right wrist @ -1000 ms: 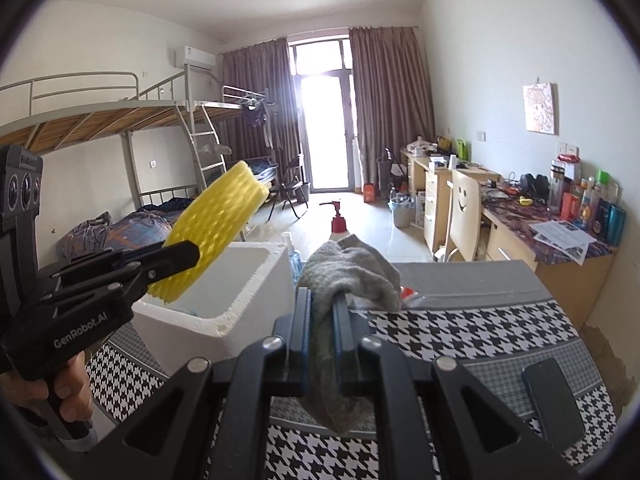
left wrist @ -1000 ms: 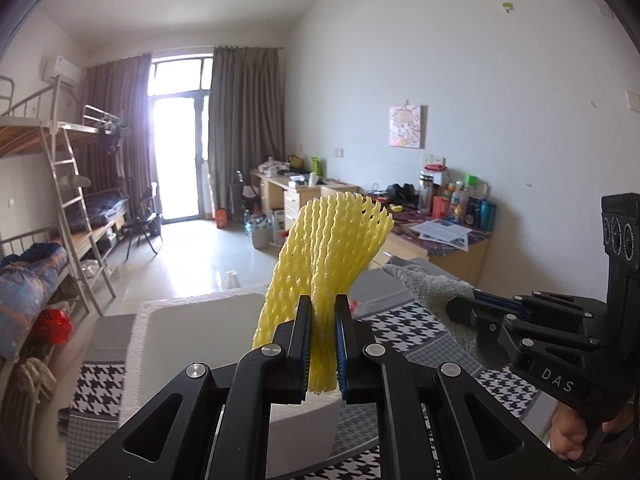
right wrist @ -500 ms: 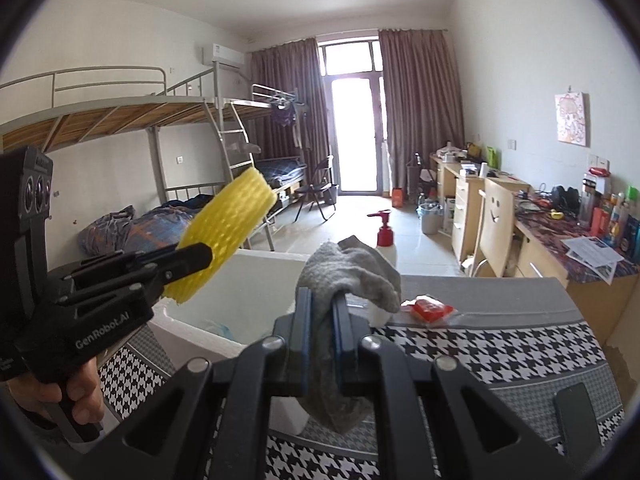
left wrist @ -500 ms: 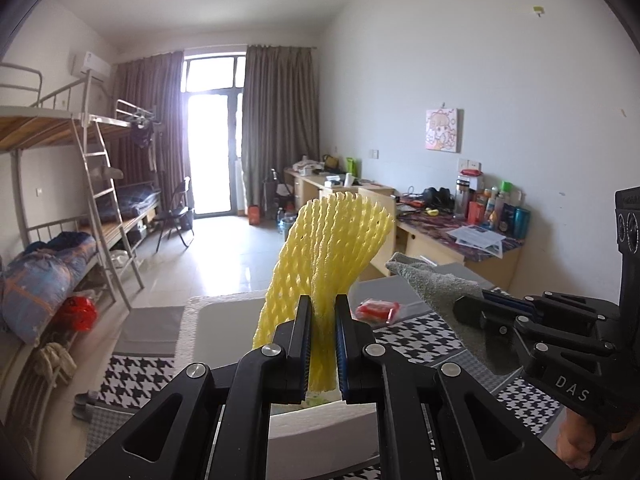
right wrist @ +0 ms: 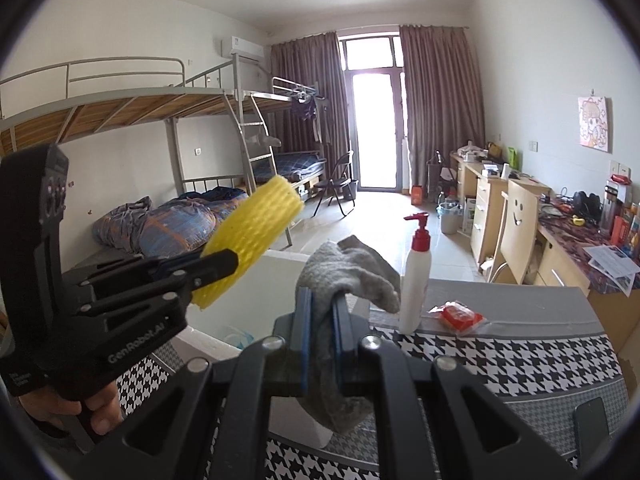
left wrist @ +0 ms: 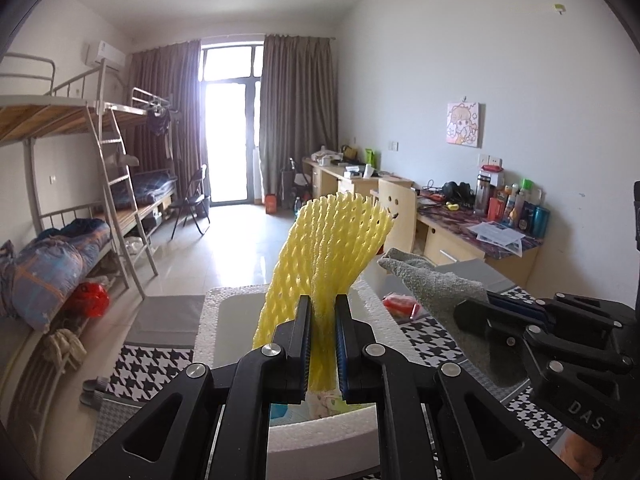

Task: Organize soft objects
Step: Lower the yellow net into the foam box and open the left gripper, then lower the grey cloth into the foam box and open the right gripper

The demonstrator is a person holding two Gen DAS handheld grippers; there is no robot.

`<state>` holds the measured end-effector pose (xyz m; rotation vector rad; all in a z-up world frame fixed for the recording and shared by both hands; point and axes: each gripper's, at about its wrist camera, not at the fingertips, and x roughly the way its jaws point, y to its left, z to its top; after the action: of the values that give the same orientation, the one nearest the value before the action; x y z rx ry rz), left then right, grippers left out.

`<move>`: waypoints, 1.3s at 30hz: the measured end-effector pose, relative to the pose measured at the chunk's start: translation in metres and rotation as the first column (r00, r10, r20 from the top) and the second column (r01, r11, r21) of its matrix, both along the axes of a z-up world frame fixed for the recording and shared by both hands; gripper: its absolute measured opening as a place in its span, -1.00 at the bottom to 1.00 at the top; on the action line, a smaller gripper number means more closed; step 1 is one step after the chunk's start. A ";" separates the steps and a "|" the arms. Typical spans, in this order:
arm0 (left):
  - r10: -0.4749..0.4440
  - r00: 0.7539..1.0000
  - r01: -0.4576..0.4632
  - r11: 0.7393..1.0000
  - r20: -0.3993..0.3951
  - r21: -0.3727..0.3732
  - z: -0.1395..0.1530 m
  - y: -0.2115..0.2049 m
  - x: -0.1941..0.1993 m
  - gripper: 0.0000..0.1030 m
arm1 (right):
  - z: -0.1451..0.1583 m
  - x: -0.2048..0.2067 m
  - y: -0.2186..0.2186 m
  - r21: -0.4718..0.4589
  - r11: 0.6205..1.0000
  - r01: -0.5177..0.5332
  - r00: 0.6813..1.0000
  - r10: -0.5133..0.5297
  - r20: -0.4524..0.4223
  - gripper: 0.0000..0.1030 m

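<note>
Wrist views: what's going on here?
A person holds both tools above a white foam box on a houndstooth-covered table. The left tool is shut on a yellow foam net; the right tool is shut on a grey cloth. Neither item is in the box yet.

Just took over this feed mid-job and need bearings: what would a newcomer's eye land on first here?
The bright yellow foam net clamped upright in the left gripper over the white foam box, which stands on the houndstooth table. Next, the grey cloth pinched in the right gripper, drooping to both sides. Beyond it on the table stand a white pump bottle and a red packet.
</note>
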<state>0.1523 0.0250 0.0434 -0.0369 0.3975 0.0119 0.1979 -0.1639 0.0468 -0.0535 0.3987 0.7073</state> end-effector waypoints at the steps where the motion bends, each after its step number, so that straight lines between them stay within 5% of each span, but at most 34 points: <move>1: 0.004 1.000 -0.004 1.000 -0.002 0.001 -0.001 0.000 0.001 -0.78 | 0.000 0.000 0.001 -0.002 1.000 -0.001 1.000 0.001 0.000 -0.76; 4: 0.015 1.000 -0.015 1.000 -0.022 0.001 -0.004 0.002 0.007 -0.76 | -0.001 0.001 0.003 -0.009 1.000 -0.005 1.000 0.005 -0.003 -0.76; 6: 0.022 0.999 -0.021 1.000 -0.046 0.006 -0.008 0.004 0.011 -0.48 | -0.002 0.003 0.003 -0.011 1.000 -0.004 1.000 0.004 -0.006 -0.76; 8: 0.037 0.998 -0.037 0.999 -0.056 0.003 -0.011 0.006 0.013 0.32 | -0.003 0.005 0.003 -0.011 1.000 -0.001 1.000 0.001 -0.011 -0.76; 11: 0.057 0.998 -0.057 0.998 -0.032 0.000 -0.011 0.010 0.010 0.79 | -0.003 0.006 0.005 -0.016 1.000 0.007 1.000 -0.007 -0.012 -0.76; 17: 0.070 0.997 -0.070 0.997 -0.009 -0.019 -0.010 0.021 0.007 0.94 | -0.003 0.007 0.007 -0.022 1.000 0.002 1.000 -0.002 -0.014 -0.76; 39: 0.210 0.977 -0.209 0.978 0.030 -0.027 -0.011 0.056 -0.017 0.98 | -0.004 0.012 0.042 -0.043 0.996 -0.081 0.996 0.079 -0.034 -0.76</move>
<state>0.1350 0.0813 0.0327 -0.1021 0.3594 0.2146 0.2096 -0.1216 0.0429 -0.1010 0.4454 0.7792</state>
